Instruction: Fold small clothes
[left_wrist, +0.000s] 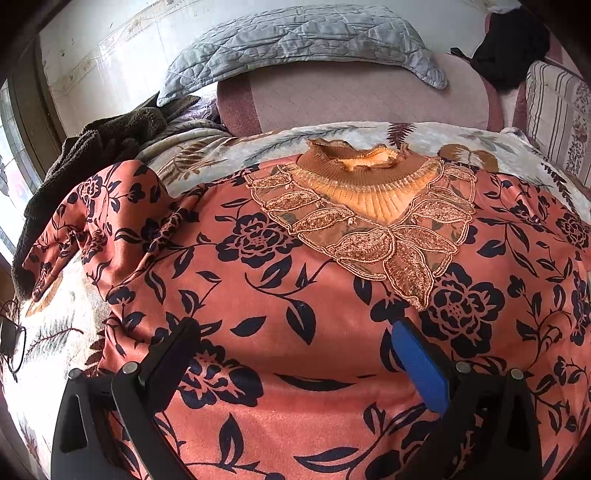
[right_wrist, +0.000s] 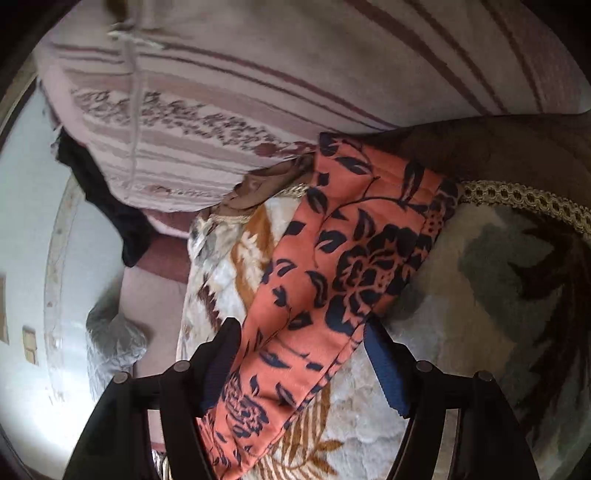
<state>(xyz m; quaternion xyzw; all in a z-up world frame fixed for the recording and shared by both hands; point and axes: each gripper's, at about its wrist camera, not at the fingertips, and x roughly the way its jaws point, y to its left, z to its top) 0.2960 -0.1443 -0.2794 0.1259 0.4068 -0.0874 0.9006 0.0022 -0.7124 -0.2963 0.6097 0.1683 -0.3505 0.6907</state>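
An orange-pink top (left_wrist: 295, 295) with dark navy flowers, a beaded lace collar (left_wrist: 369, 229) and a ribbed orange neck lies spread front-up on a leaf-patterned blanket (left_wrist: 221, 151). Its left sleeve (left_wrist: 92, 221) is bent and rumpled. My left gripper (left_wrist: 295, 328) hovers open just above the chest of the top, its jaws wide apart and empty. In the right wrist view the other sleeve (right_wrist: 332, 266) runs between the wide-apart fingers of my right gripper (right_wrist: 299, 332), lying on the blanket (right_wrist: 461, 314); the fingers stand on either side of it without pinching it.
A grey quilted cover (left_wrist: 295, 40) lies on a pink mattress behind the top. A dark fleece garment (left_wrist: 92, 147) is piled at the left. A striped pink pillow (right_wrist: 258, 92) and a black cloth (right_wrist: 110, 206) lie beyond the right sleeve. A black cable (left_wrist: 11, 339) rests at the left edge.
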